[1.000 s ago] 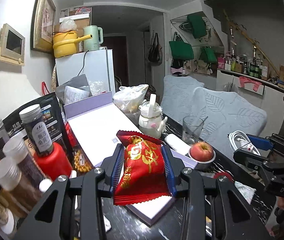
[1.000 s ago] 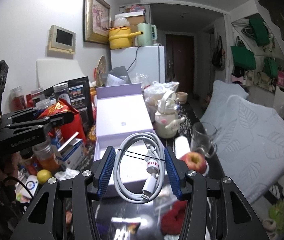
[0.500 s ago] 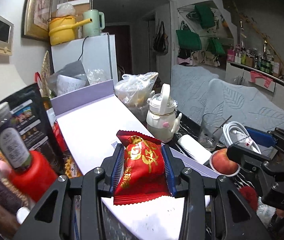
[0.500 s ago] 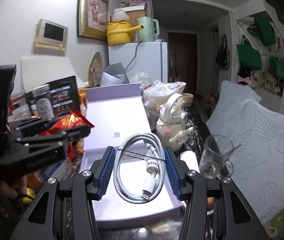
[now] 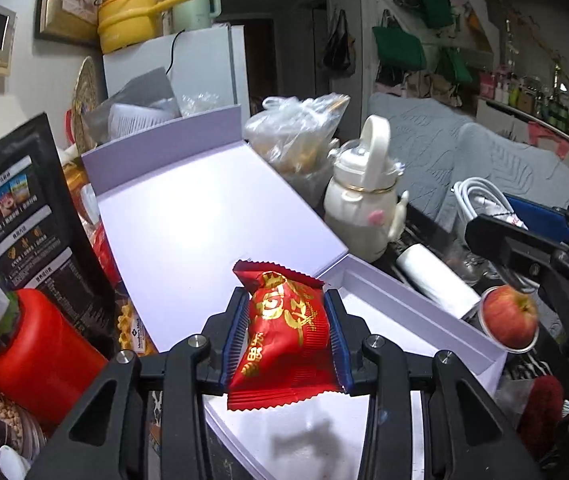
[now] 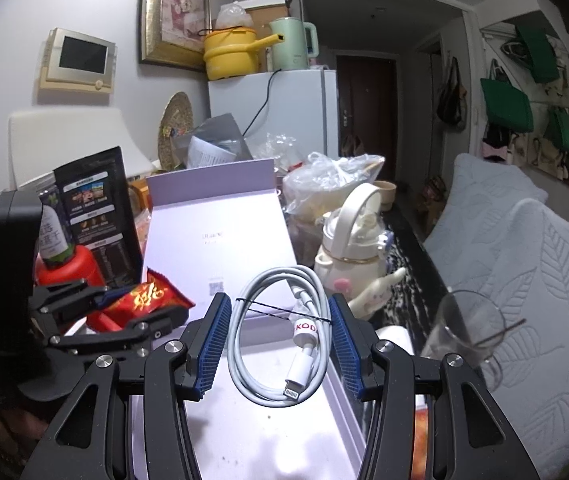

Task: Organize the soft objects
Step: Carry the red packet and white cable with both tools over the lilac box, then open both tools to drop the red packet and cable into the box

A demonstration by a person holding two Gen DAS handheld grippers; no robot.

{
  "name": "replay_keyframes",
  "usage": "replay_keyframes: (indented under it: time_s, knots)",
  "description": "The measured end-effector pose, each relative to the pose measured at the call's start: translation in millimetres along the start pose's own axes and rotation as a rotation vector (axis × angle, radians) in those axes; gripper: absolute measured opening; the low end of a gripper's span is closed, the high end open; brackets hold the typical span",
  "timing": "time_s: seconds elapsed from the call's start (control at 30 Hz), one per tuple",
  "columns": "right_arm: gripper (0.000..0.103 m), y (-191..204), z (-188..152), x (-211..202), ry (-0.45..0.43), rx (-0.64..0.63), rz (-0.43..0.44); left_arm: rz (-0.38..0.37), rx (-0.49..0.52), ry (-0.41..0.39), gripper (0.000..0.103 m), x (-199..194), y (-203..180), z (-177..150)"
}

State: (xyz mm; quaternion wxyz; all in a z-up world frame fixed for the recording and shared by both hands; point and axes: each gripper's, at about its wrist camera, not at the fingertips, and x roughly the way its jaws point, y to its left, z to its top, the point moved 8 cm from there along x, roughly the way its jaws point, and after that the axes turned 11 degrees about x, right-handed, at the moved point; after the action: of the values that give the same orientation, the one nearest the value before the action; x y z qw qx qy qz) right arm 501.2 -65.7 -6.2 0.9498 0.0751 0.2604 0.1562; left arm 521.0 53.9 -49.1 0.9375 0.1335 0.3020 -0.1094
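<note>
My left gripper [image 5: 286, 336] is shut on a red snack packet [image 5: 282, 336] with gold print, held above the open white box [image 5: 412, 320]. In the right wrist view the same packet [image 6: 146, 298] shows at the left, between the left gripper's fingers [image 6: 124, 312]. My right gripper [image 6: 278, 344] is shut on a coiled white cable [image 6: 280, 340] tied with a thin black band, also above the box's tray [image 6: 244, 432]. The cable [image 5: 480, 200] and right gripper [image 5: 532, 240] appear at the right edge of the left wrist view.
The box's lilac lid [image 5: 188, 208] lies open behind. A white teapot-shaped bottle [image 5: 364, 204], a glass [image 6: 464, 332], a white roll [image 5: 436, 276] and an apple in a dish [image 5: 508, 320] stand to the right. A red-capped bottle [image 5: 40, 344], black pouch [image 5: 24, 216] and jars crowd the left.
Both grippers have moved forward and down over the open box, each keeping its hold. The box and teapot now look larger and nearer.
</note>
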Motion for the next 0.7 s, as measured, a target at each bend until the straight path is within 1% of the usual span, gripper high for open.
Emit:
replay_keyframes:
  time_s: [0.13,0.37,0.57,0.7]
  knots:
    - [0.05,1.7,-2.5,15.4,0.019,-0.007,-0.005,0.008,-0.013,0.03,0.038,12.9,5.5,-6.4]
    - [0.05,0.2,-11.9,34.9,0.06,-0.013,-0.016,0.016,-0.003,0.069,0.038,28.6,1.3,-15.5]
    - [0.05,-8.0,-24.1,52.8,0.111,-0.008,-0.031,0.019,0.009,0.104,0.038,38.4,-3.1,-23.2]
    - [0.05,-13.7,-31.5,62.8,0.145,0.012,-0.028,-0.005,-0.003,0.139,0.038,47.0,-6.4,-28.7]
